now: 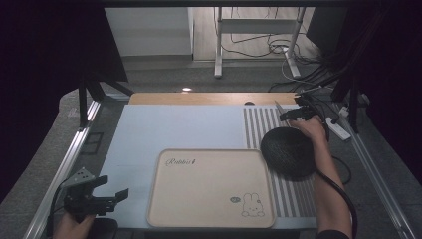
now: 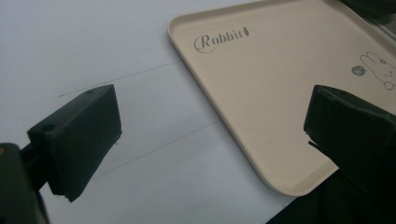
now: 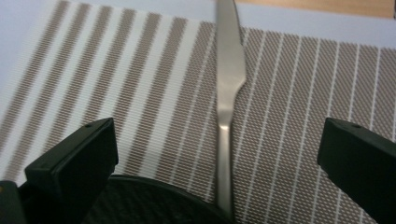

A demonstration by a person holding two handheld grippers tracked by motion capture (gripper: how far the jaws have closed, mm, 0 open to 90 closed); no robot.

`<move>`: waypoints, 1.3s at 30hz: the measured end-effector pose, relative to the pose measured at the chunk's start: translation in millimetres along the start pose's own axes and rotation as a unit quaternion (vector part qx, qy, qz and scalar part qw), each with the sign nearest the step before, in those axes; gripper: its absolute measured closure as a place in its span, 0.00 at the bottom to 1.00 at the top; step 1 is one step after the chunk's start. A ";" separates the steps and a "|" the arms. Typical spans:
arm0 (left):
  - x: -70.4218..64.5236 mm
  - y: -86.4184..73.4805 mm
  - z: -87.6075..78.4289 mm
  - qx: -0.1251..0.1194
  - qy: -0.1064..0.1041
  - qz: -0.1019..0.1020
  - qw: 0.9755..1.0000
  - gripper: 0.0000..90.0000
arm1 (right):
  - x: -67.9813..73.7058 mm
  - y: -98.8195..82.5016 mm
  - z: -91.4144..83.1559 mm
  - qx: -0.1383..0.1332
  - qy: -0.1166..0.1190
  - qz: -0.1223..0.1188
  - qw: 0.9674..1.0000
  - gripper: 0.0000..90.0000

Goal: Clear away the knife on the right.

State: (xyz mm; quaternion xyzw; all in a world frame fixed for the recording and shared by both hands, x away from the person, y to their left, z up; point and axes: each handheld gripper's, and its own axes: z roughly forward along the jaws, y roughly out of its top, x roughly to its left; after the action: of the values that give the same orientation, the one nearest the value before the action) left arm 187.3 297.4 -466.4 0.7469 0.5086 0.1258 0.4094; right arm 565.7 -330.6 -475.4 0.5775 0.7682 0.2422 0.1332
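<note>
Silver metal table knife [image 3: 229,88] | right gripper [image 3: 219,154] spread wide, nothing pinched | centre the handle between jaws before squeezing

We see the tray [image 1: 209,186] at the bench's [image 1: 149,129] near edge, the striped mat [image 1: 259,127] along its right side, the round plate [image 1: 288,152] on that mat, and the knife [image 3: 229,93] lying behind the plate.

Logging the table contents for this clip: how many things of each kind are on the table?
Tray: 1
Placemat: 1
Black bowl: 1
Knife: 1
Total: 4
</note>
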 end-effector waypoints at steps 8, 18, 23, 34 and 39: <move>0.0 0.1 0.2 0.000 0.000 0.000 1.000 0.04 | -11.1 -9.0 9.9 0.004 -0.024 0.002 1.000 0.00; -0.1 0.1 0.3 0.001 0.000 0.000 1.000 0.04 | -20.4 -18.9 21.7 0.021 -0.055 -0.002 0.998 0.19; -0.5 0.3 0.5 0.002 0.001 0.001 1.000 0.04 | -16.9 -18.1 21.1 0.020 -0.058 -0.027 0.998 0.33; -0.1 -0.9 -0.7 0.000 0.002 -0.001 1.000 0.05 | -21.0 -19.0 15.1 0.012 -0.007 -0.028 1.000 0.89; 0.0 -0.6 -0.6 -0.001 0.002 -0.002 1.000 0.05 | -23.5 -18.5 13.4 0.017 -0.001 -0.038 0.999 0.89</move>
State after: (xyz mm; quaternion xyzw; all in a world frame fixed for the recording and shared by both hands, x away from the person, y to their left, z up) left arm 186.5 297.8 -466.5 0.7452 0.5110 0.1263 0.4094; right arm 564.1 -354.0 -498.3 0.5506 0.7934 0.2228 0.1332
